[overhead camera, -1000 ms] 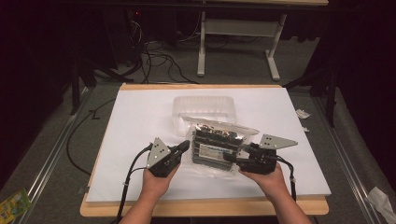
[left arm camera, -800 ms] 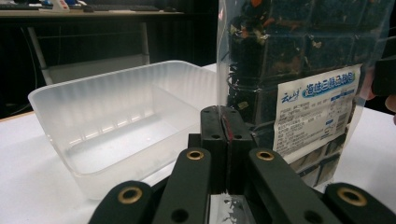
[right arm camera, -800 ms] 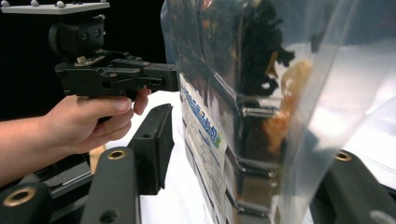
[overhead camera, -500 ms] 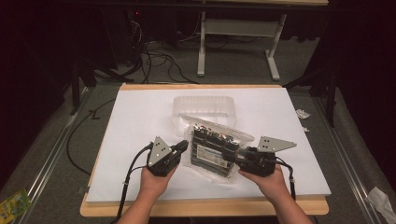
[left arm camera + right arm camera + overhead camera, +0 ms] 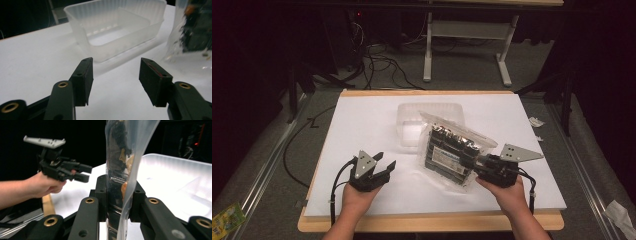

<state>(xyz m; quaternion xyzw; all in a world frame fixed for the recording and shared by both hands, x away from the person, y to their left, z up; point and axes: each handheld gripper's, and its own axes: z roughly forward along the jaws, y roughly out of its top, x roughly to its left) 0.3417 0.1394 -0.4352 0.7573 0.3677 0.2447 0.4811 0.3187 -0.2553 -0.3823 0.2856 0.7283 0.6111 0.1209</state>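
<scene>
A clear plastic bag [image 5: 452, 152] with a dark labelled pack inside sits tilted on the white sheet [image 5: 362, 125]. My right gripper [image 5: 476, 167] is shut on the bag's near right edge, and its jaws have just been closing. In the right gripper view the bag [image 5: 125, 150] stands pinched between the two pads of that gripper [image 5: 120, 195]. My left gripper [image 5: 384, 167] is left of the bag and apart from it. Its jaws have just been opening, and in its own view the left gripper [image 5: 115, 75] has nothing between them. The bag [image 5: 195, 32] lies off to its right.
An empty translucent plastic tub [image 5: 412, 117] stands behind the bag, and its front wall [image 5: 117, 50] is a short way ahead of the left jaws. The wooden table edge [image 5: 427, 222] runs below both hands. Cables and a desk frame [image 5: 467, 45] lie on the floor beyond.
My left gripper has let go of the bag's left side, opened, and drawn away to the left. The right gripper has kept its place, with the bag in its jaws.
</scene>
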